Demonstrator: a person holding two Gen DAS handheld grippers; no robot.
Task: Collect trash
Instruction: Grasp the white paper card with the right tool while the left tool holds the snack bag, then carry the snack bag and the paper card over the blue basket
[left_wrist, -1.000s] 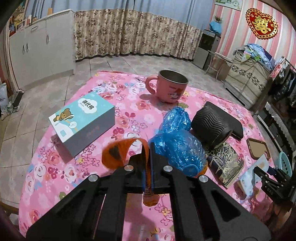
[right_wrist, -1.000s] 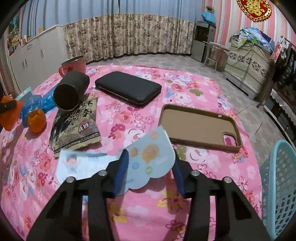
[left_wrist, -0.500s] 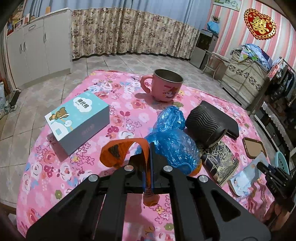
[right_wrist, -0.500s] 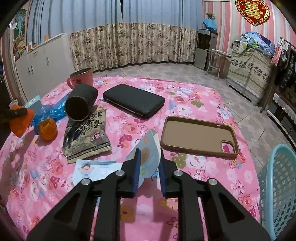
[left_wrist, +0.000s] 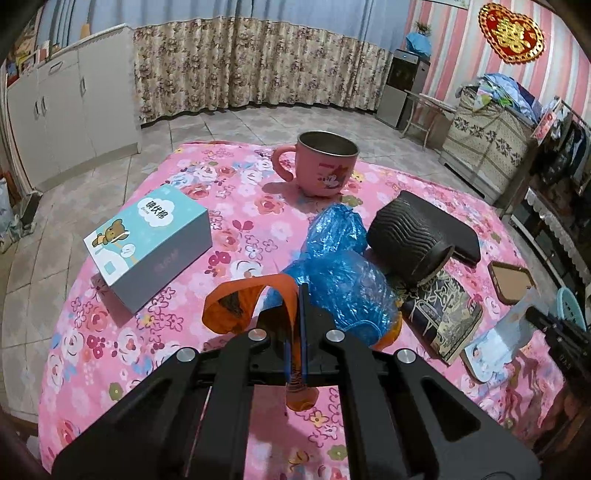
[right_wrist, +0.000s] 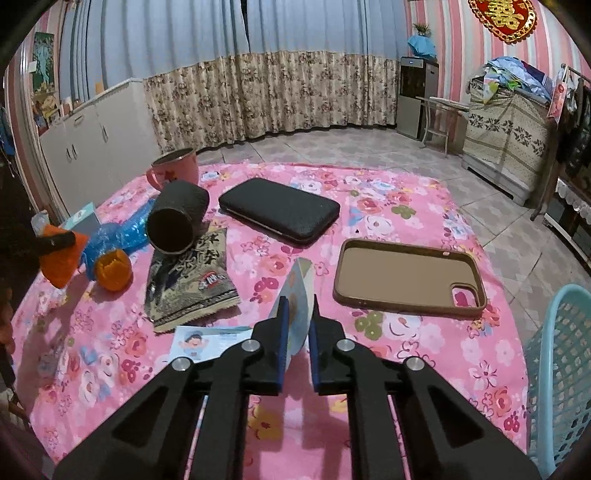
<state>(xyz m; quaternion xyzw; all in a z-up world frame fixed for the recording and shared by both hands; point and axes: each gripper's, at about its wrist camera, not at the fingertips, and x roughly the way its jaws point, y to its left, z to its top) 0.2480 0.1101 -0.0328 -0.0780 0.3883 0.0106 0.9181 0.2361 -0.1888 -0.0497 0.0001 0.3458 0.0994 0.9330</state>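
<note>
while both grippers already have something pinched, we're mid-pickup — left gripper (left_wrist: 295, 325) is clamped on orange peel (left_wrist: 236, 306), right gripper (right_wrist: 297, 325) squeezes a paper card (right_wrist: 295, 295). next we'd swing toward the blue basket (right_wrist: 557, 369) at 3 o'clock; more peel (right_wrist: 112, 269) waits at 9.

Left gripper (left_wrist: 294, 325) is clamped tight on orange peel (left_wrist: 236, 306); right gripper (right_wrist: 296, 325) pinches a paper wrapper (right_wrist: 295, 295) (fingers slightly apart), both pointing forward.
</note>
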